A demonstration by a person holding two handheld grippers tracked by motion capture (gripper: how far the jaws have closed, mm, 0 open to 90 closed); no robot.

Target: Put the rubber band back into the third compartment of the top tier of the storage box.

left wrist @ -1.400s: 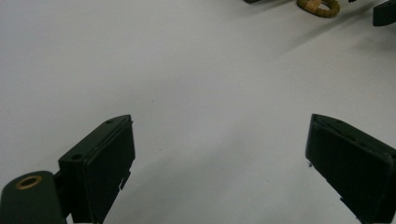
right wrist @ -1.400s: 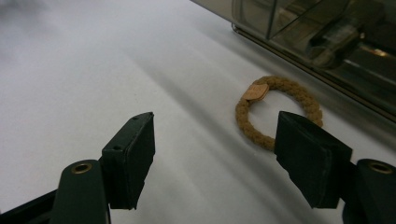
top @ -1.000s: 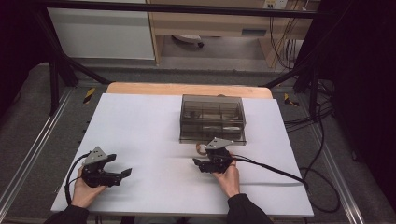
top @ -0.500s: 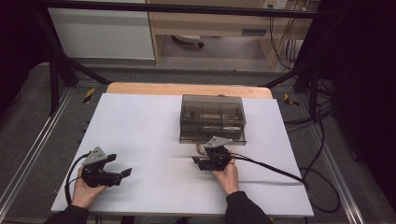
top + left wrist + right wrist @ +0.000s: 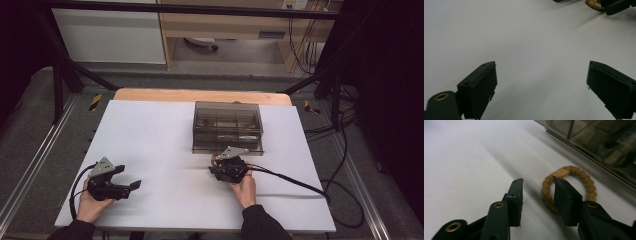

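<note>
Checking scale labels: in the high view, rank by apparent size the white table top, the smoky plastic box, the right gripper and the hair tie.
1. white table top
2. plastic box
3. right gripper
4. hair tie, a sliver showing beside the right gripper, partly hidden by it

The right gripper (image 5: 537,188) has just been closing its jaws. One finger (image 5: 566,200) now stands inside the brown braided hair tie (image 5: 570,186), the other finger (image 5: 515,200) outside its ring, with the near side of the band between them and not yet pinched
</note>
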